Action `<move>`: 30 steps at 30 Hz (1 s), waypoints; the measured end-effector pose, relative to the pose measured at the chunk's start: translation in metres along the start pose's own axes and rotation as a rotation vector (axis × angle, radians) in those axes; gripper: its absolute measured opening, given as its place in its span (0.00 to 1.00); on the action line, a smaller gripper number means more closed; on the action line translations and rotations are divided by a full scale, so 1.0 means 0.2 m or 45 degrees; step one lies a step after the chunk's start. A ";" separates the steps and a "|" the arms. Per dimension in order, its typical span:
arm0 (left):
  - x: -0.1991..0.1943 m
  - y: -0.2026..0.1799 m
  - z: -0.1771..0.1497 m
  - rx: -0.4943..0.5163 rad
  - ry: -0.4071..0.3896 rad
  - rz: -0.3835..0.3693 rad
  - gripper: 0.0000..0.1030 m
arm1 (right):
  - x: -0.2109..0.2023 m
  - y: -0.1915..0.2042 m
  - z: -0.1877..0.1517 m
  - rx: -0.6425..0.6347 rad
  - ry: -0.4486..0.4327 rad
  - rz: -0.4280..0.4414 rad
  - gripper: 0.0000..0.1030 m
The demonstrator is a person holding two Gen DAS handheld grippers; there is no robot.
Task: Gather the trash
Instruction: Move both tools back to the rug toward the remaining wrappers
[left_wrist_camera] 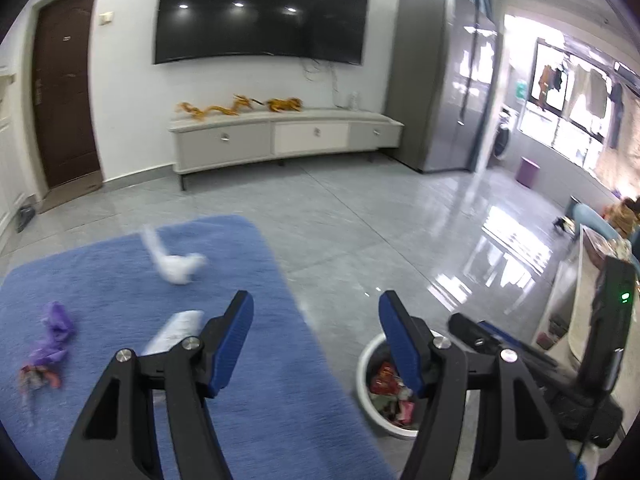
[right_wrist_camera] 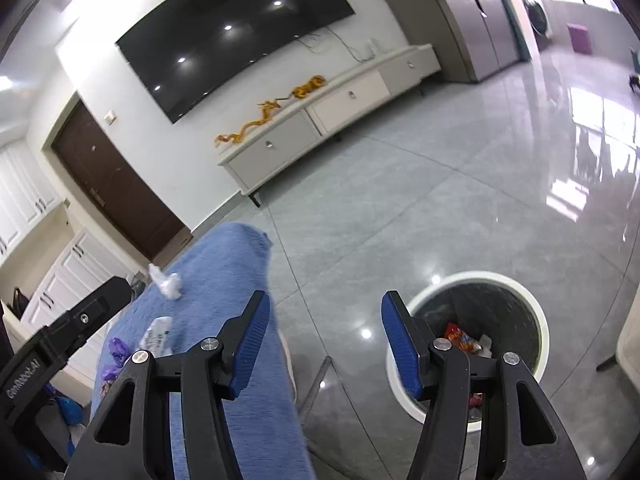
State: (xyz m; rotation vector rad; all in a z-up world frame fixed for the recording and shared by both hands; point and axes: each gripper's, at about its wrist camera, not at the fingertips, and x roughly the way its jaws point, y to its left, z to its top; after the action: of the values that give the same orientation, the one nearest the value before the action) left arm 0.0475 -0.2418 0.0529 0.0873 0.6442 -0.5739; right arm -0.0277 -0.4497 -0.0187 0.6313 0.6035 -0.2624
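On the far left of your left wrist view, a purple bag (left_wrist_camera: 56,334) lies crumpled on the blue rug (left_wrist_camera: 120,280), with a small colourful wrapper (left_wrist_camera: 38,378) just beside its lower end. Further along the rug sits a crumpled white tissue (left_wrist_camera: 178,266), blurred, and nearer to you a flat white packet (left_wrist_camera: 174,330) lies partly behind your left gripper (left_wrist_camera: 316,326). Its jaws are released, with nothing between the blue pads. To the right of the rug, on the grey tiled floor (left_wrist_camera: 360,220), stands the white bin (left_wrist_camera: 370,364), holding red and mixed wrappers. Past it, at the right edge, you can see the body of your other tool with a green light (left_wrist_camera: 625,298).

In your right wrist view, the black body at the far left carries white lettering that seems to read "GenRobot.AI" (right_wrist_camera: 22,378). The packet (right_wrist_camera: 158,334) shows dark print, too small to read. Your right gripper (right_wrist_camera: 324,326) is also released and holds nothing; it hangs over the floor between the rug (right_wrist_camera: 240,280) and the bin (right_wrist_camera: 536,316). Inside the bin a red snack wrapper (right_wrist_camera: 460,336) shows yellow and white print, which you cannot read either.

On the far wall hangs a dark television (right_wrist_camera: 236,44) above a low white cabinet (right_wrist_camera: 340,100).
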 end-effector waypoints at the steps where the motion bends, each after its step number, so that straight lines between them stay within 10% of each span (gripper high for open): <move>1: -0.03 0.06 -0.01 -0.023 -0.009 0.022 0.62 | -0.01 0.04 0.00 -0.017 -0.007 0.005 0.56; 30: -0.33 1.49 -0.39 -0.458 -0.013 0.628 0.62 | 0.27 0.97 -0.25 -0.405 0.166 0.178 0.67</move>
State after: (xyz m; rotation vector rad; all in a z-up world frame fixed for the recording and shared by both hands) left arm 0.1202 0.0614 0.0007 -0.0939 0.6774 0.0210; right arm 0.0706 -0.2688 0.0085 0.3822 0.7052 0.0078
